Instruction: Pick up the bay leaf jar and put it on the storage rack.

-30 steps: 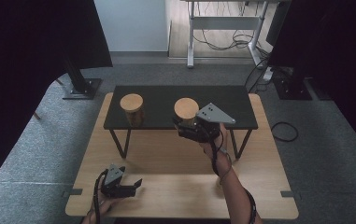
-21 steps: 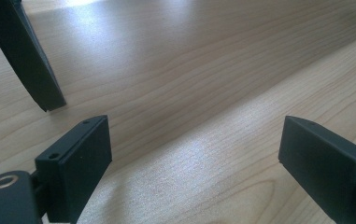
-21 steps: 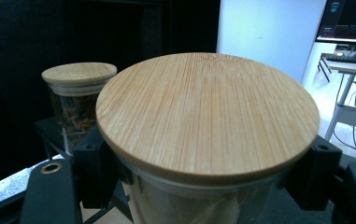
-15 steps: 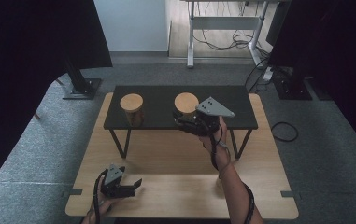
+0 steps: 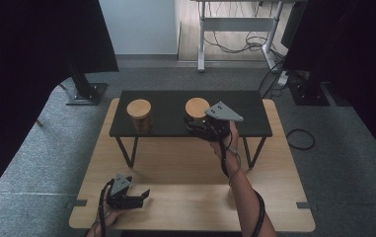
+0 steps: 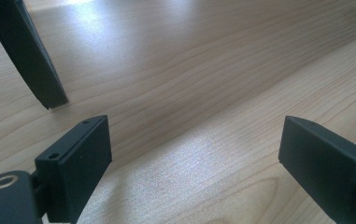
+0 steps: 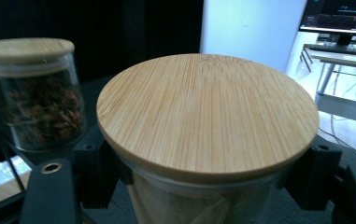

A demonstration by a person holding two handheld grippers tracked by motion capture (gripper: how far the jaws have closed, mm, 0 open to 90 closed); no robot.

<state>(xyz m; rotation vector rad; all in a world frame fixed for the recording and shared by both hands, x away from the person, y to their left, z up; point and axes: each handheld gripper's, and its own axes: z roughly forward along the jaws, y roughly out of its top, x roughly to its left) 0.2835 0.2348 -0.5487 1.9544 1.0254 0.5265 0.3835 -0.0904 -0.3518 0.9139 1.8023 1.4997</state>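
A glass jar with a round bamboo lid [image 5: 197, 107] is at the black raised shelf [image 5: 247, 106], right of its middle. My right gripper [image 5: 199, 126] is shut on the jar's glass body just under the lid [image 7: 207, 114], with one pad [image 7: 96, 172] on each side. A second jar with a bamboo lid [image 5: 139, 114], holding dark contents [image 7: 35, 112], stands on the shelf's left part. My left gripper [image 5: 140, 196] rests low over the wooden table [image 5: 185, 163] near its front edge. Its jaws are open with nothing between them [image 6: 194, 158].
The black shelf stands on thin black legs [image 6: 31, 56] on the wooden table. Grey carpet surrounds the table. Behind it are a desk frame with cables [image 5: 235, 34] and dark curtains at both sides. A cable loop [image 5: 300, 138] lies on the floor at the right.
My right gripper has carried the jar a little farther back over the black shelf. The left gripper has stayed put.
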